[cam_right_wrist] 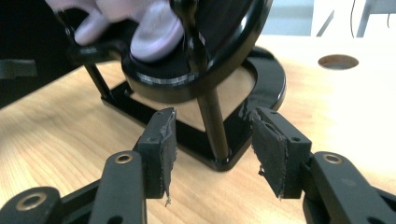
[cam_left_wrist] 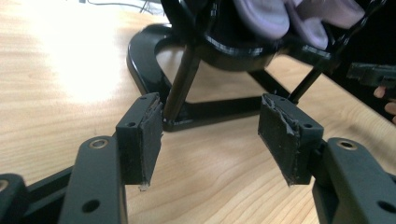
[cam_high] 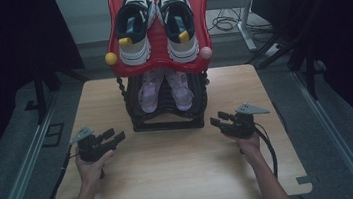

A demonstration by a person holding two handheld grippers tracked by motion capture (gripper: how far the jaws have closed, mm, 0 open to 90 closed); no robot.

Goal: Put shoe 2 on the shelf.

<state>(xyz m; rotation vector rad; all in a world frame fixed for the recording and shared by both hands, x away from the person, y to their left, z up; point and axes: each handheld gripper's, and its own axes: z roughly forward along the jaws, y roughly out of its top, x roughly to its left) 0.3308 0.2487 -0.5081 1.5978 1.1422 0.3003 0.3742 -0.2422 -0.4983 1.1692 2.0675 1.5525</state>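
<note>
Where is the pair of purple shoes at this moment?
In the high view, the purple shoes stand on the lower black shelf of the shoe rack at the table's far middle, directly below the red top tray that carries the dark sneakers.

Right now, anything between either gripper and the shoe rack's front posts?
Nothing visible. Left gripper and right gripper both stand open with bare wooden table ahead. Each faces a front post of the black shoe rack at its base; neither touches it yet.

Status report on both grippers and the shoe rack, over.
Left gripper open, right gripper open, both empty. Shoe rack upright between them, untouched. Nothing in the way.
</note>
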